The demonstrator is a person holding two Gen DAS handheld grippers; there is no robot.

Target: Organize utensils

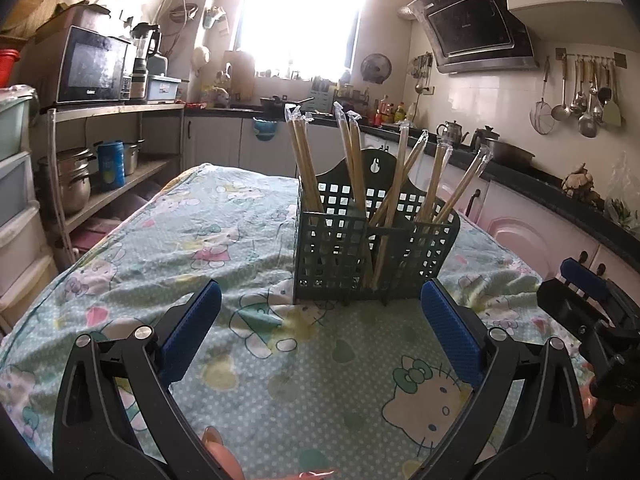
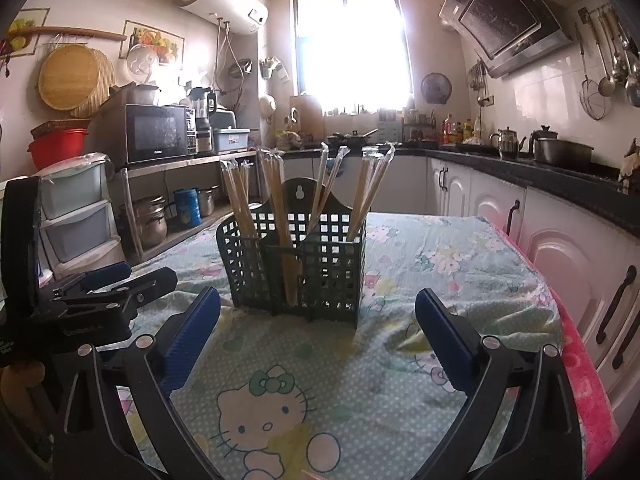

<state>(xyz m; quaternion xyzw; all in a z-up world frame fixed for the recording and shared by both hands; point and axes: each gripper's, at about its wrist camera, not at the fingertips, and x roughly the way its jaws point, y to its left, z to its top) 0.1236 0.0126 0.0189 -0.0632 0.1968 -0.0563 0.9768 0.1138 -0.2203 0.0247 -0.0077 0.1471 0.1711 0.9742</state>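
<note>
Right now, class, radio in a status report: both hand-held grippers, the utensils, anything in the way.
Left hand-held gripper open, empty. Right hand-held gripper open, empty. Wrapped chopsticks upright in green holder on tablecloth. Path clear.

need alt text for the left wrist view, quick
A dark green plastic utensil holder full of wrapped chopsticks stands on a table covered with a cartoon-cat cloth. The open left gripper hangs empty in front of it, with the right gripper at the right edge and a kitchen behind.
</note>
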